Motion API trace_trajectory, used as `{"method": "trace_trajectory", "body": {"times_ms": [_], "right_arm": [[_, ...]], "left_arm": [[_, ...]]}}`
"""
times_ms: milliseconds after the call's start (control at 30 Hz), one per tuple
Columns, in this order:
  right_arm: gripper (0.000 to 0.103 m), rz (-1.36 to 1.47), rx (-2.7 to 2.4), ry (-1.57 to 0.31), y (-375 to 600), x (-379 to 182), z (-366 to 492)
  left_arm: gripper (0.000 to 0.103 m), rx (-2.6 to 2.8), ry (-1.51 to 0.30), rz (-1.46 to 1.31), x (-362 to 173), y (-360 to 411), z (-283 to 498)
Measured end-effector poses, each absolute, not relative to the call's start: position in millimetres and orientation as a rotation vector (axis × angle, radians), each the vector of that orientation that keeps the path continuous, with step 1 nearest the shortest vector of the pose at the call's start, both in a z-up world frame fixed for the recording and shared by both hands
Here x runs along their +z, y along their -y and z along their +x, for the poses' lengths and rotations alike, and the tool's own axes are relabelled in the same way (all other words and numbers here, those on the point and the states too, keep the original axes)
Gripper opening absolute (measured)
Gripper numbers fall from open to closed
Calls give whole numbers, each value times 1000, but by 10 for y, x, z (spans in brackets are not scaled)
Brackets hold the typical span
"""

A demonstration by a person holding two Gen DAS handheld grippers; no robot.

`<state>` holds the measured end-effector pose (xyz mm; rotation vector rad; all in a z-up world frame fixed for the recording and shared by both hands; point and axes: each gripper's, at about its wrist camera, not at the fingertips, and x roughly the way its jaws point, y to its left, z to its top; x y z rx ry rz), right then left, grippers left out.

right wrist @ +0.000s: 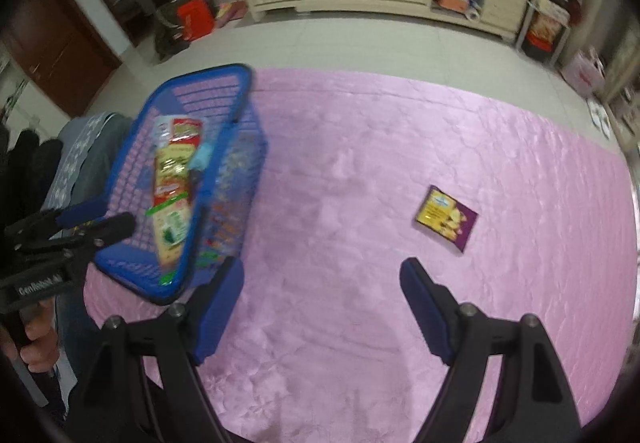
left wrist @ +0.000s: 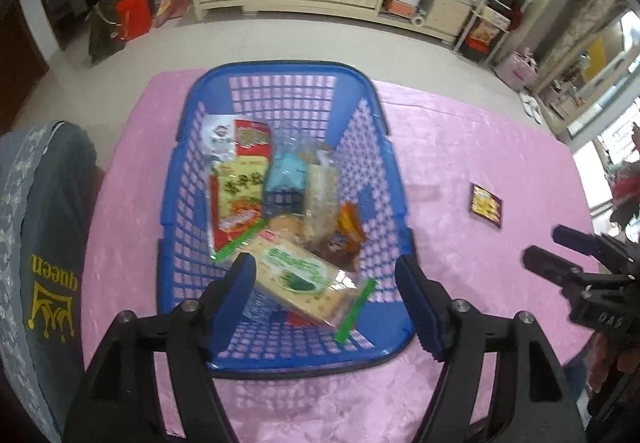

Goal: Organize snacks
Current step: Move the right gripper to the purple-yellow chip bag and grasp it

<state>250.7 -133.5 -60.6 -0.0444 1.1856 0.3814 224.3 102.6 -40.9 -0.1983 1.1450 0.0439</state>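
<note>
Over the blue basket (left wrist: 390,171) your left gripper (left wrist: 326,263) gapes empty; right gripper (right wrist: 322,267) likewise, near the purple packet (right wrist: 446,218).

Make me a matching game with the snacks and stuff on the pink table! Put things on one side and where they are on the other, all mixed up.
Things:
1. cracker pack with green label
2. purple and yellow packet
3. blue basket
4. right gripper

Places or states:
A. lying alone on the pink tablecloth, outside the basket
B. open, holding nothing, above bare cloth
C. standing on the cloth, with snacks inside
D. lying in the basket, at the near end, on top

Pairs: 1-D, 2-A, 3-C, 4-B
</note>
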Motion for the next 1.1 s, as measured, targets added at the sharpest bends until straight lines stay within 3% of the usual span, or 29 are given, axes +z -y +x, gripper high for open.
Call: {"method": "trace_trajectory", "body": {"times_ms": [367, 1100], "right_arm": [[84, 132, 227, -1302, 1825, -993, 2931], [88, 173, 84, -1425, 2054, -1857, 3596]], "left_arm": [[70, 94, -1204, -309, -586, -1301, 2580], [70, 161, -1320, -294, -1121, -1294, 3393]]}}
